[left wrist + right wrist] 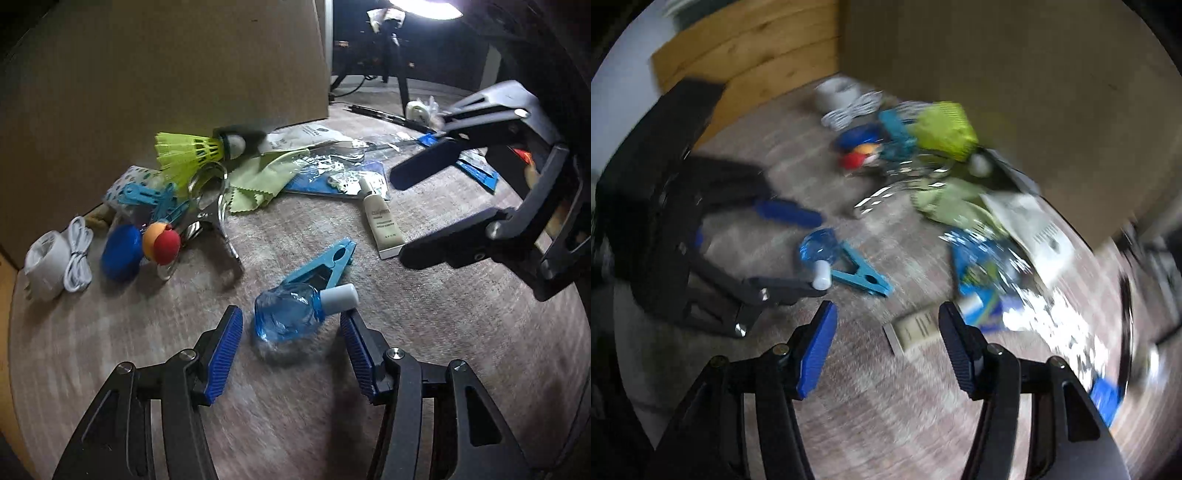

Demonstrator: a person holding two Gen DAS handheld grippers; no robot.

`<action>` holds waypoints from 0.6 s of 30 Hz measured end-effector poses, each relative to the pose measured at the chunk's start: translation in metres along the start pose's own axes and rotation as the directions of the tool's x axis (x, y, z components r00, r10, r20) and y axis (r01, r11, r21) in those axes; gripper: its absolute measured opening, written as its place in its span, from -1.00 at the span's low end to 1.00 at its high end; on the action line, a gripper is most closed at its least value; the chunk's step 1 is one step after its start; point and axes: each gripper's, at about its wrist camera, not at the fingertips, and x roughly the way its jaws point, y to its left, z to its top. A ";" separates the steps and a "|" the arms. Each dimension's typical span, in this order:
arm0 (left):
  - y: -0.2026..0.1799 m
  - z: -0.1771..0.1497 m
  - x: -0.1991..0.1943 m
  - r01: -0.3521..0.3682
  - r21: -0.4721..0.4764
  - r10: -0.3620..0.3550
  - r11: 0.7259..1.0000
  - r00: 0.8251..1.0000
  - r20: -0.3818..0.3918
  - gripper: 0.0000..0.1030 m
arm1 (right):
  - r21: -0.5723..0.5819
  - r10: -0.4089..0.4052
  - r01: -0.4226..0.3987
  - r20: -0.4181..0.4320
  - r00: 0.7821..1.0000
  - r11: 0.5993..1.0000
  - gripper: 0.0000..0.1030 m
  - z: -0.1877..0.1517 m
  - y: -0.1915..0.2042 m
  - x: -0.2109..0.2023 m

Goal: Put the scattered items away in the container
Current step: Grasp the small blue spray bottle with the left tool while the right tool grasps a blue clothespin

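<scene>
Lying on the carpet, blue bottle point(286, 315) sits between the spread jaws of left gripper point(291, 325), pads not touching it; blue clothespin point(325, 264) just behind. Right gripper point(886, 328) jaws wide over cream tube point(918, 330), gripping nothing. Cardboard box point(166, 74) stands behind the clutter.

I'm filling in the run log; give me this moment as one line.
left gripper: open around blue bottle | right gripper: open over cream tube | cardboard box: behind clutter

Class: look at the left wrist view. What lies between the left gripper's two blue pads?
In the left wrist view, the small blue bottle lies on the carpet between the open left gripper pads, apparently untouched.
</scene>
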 end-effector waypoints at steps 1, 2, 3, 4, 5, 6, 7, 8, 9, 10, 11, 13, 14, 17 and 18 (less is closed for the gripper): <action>0.001 0.001 0.002 0.015 0.011 -0.015 1.000 1.000 0.000 0.04 | -0.037 0.005 -0.006 -0.012 1.000 0.999 0.06 0.003 0.001 0.005; 0.003 0.002 0.003 0.025 0.018 -0.025 1.000 1.000 0.002 0.05 | -0.063 0.016 -0.018 -0.024 1.000 0.998 -0.01 0.006 0.002 0.010; 0.005 0.003 0.003 0.035 0.018 -0.035 0.999 0.999 0.004 0.05 | -0.088 0.033 -0.036 -0.036 0.999 0.995 -0.07 0.009 0.002 0.016; 0.007 0.005 0.004 0.045 0.017 -0.045 0.999 0.999 0.005 0.05 | -0.104 0.043 -0.047 -0.041 0.998 0.993 -0.08 0.011 0.002 0.020; 0.009 0.006 0.004 0.057 0.018 -0.057 0.998 0.998 0.007 0.05 | -0.118 0.051 -0.057 -0.048 0.998 0.991 -0.09 0.012 0.003 0.023; 0.010 0.007 0.005 0.070 0.021 -0.071 0.997 0.997 0.009 0.05 | -0.132 0.060 -0.067 -0.057 0.997 0.989 -0.10 0.013 0.003 0.028; 0.011 0.008 0.006 0.074 0.028 -0.075 0.997 0.997 0.010 0.01 | -0.144 0.073 -0.082 -0.067 0.995 0.986 -0.11 0.015 0.003 0.032; 0.011 0.008 0.006 0.073 0.036 -0.074 0.997 0.997 0.012 0.00 | -0.154 0.081 -0.091 -0.074 0.994 0.984 -0.12 0.015 0.004 0.036; 0.012 0.009 0.007 0.074 0.041 -0.075 0.996 0.997 0.013 -0.01 | -0.168 0.083 -0.095 -0.074 0.994 0.981 -0.13 0.016 0.006 0.038; 0.013 0.009 0.007 0.077 0.043 -0.078 0.996 0.997 0.015 -0.06 | -0.183 0.082 -0.092 -0.063 0.995 0.979 -0.14 0.017 0.007 0.038; 0.015 0.010 0.007 0.083 0.042 -0.084 0.996 0.996 0.015 -0.09 | -0.185 0.086 -0.096 -0.062 0.994 0.978 -0.16 0.017 0.008 0.039; 0.017 0.010 0.006 0.092 0.042 -0.093 0.995 0.996 0.015 -0.18 | -0.168 0.106 -0.114 -0.055 0.993 0.979 -0.33 0.019 0.006 0.038; 0.017 0.010 0.005 0.095 0.044 -0.095 0.995 0.995 0.014 -0.22 | -0.159 0.123 -0.131 -0.055 0.991 0.979 -0.49 0.020 0.005 0.038; 0.017 0.006 0.002 0.112 0.057 -0.112 0.992 0.994 0.002 -0.28 | -0.143 0.139 -0.145 -0.054 0.989 0.979 -0.64 0.018 0.004 0.036; 0.016 0.004 0.001 0.117 0.061 -0.117 0.991 0.993 -0.001 -0.29 | -0.138 0.140 -0.146 -0.054 0.989 0.980 -0.69 0.017 0.005 0.035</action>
